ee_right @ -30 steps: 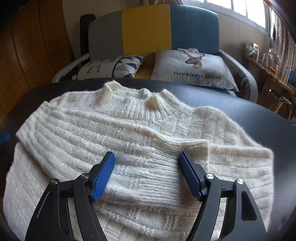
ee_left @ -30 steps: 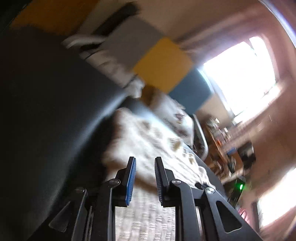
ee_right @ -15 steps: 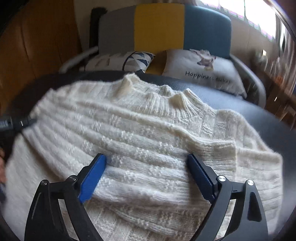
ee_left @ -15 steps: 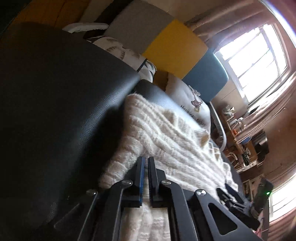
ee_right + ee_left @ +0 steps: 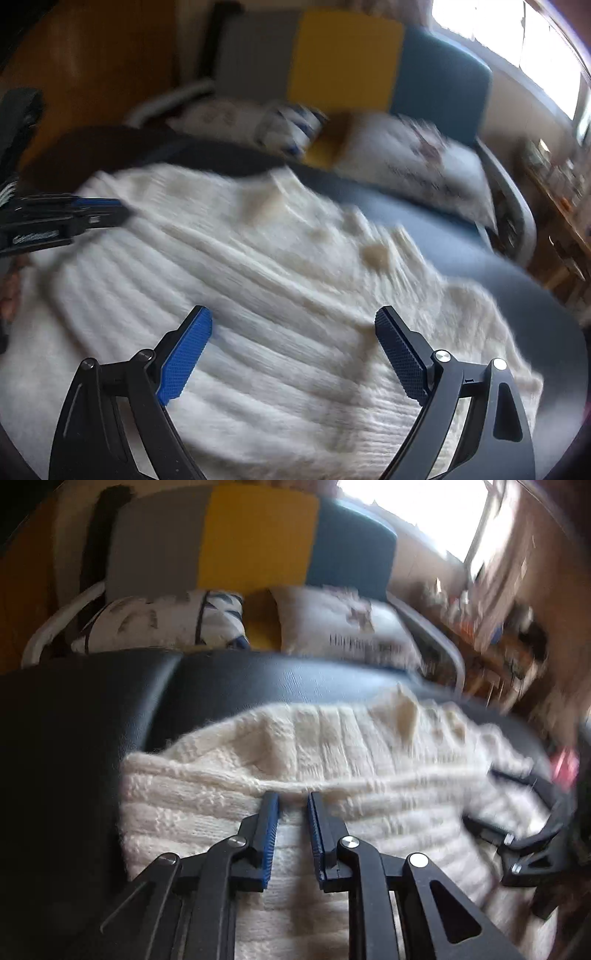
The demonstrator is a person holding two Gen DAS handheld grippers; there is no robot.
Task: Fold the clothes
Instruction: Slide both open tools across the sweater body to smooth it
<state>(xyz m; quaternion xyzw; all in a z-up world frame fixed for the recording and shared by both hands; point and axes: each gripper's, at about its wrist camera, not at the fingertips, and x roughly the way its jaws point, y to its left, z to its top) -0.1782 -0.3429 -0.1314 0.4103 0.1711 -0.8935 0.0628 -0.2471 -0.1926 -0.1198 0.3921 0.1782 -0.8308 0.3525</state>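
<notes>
One cream knit sweater [image 5: 332, 760] spread on the black worktop [image 5: 92, 709], directly under both tongs. Left tongs [image 5: 291, 805] narrowly parted at the sweater's 9 o'clock side, blue pads at a fold ridge; grip on fabric impossible to tell. Right tongs [image 5: 293, 321] spread wide above the knit. Beyond, at 12 o'clock, one tricolour sofa [image 5: 258, 535] with two cushions [image 5: 166, 622].

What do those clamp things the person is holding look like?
Both tongs, left and right, are black frames of angular linkage bars with silver rivets and cut-out slots. Each finger ends in a flat, textured blue pad. Pale lettering marks the left one's side; it is unreadable.
</notes>
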